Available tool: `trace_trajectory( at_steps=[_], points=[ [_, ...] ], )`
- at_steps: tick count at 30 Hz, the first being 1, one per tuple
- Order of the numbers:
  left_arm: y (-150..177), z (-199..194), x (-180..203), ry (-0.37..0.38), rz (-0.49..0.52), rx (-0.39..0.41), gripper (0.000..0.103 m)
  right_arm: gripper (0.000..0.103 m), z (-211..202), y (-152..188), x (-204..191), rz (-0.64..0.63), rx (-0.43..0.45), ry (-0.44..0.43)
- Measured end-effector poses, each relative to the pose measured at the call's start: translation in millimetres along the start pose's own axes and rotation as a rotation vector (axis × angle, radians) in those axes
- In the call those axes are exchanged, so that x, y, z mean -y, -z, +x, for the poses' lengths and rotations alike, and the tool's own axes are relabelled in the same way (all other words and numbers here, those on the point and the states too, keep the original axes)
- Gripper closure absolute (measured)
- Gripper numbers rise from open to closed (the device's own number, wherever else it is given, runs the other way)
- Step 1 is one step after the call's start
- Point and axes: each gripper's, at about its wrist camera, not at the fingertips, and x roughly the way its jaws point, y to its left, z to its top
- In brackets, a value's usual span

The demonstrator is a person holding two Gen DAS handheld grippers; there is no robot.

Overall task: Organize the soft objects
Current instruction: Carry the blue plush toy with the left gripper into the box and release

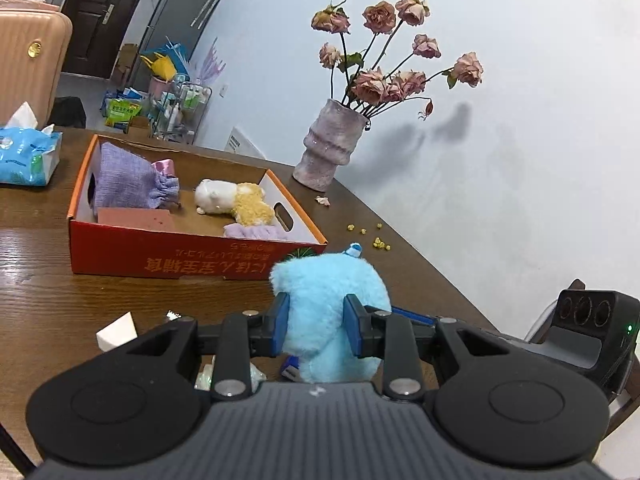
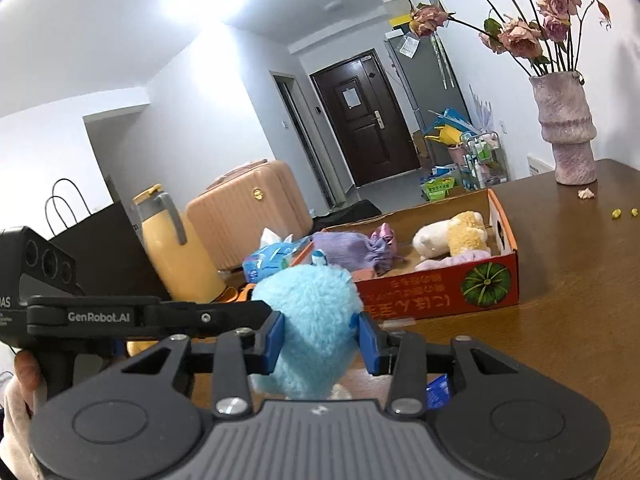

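A fluffy light-blue plush toy hangs above the brown table, lifted clear of it. My left gripper is shut on it, its blue pads sunk into the fur. My right gripper is shut on the same toy from the other side. Just beyond stands a red cardboard box with an open top. In it lie a purple drawstring pouch, a white and yellow plush, a lilac cloth and a brown block.
A pink vase of dried roses stands by the wall behind the box. A blue tissue pack lies left of the box. Yellow crumbs and a white scrap lie on the table. A yellow jug stands at left.
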Motion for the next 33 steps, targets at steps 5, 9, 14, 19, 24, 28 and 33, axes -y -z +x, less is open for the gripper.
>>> trace_trajectory(
  at_steps=[5,9,14,19,24,28,33],
  points=[
    [-15.7,4.2,-1.1,0.004,0.013,0.033,0.074,0.065,3.1,-13.9,-3.3,-0.031,0.031,0.001],
    [-47.1,35.4,-17.0,0.016,0.009,0.037,0.074,0.066,26.8,-43.4,6.5,-0.066,0.052,0.028],
    [-82.8,96.1,-56.0,0.007,-0.056,0.005,0.074,0.067,90.1,-85.2,37.6,-0.051,-0.005,0.077],
    [-117.3,154.8,-107.7,-0.042,-0.115,-0.043,0.074,0.067,171.5,-114.6,72.7,-0.005,-0.100,0.087],
    [-134.9,202.6,-154.7,-0.149,-0.165,-0.128,0.074,0.067,252.7,-123.5,103.8,0.065,-0.221,0.094],
    [-129.1,224.8,-179.1,-0.235,-0.175,-0.200,0.076,0.068,297.8,-110.5,116.8,0.054,-0.327,0.146],
    [-121.7,226.9,-183.7,-0.269,-0.150,-0.219,0.075,0.066,319.4,-103.3,129.1,0.124,-0.428,0.126]
  ],
)
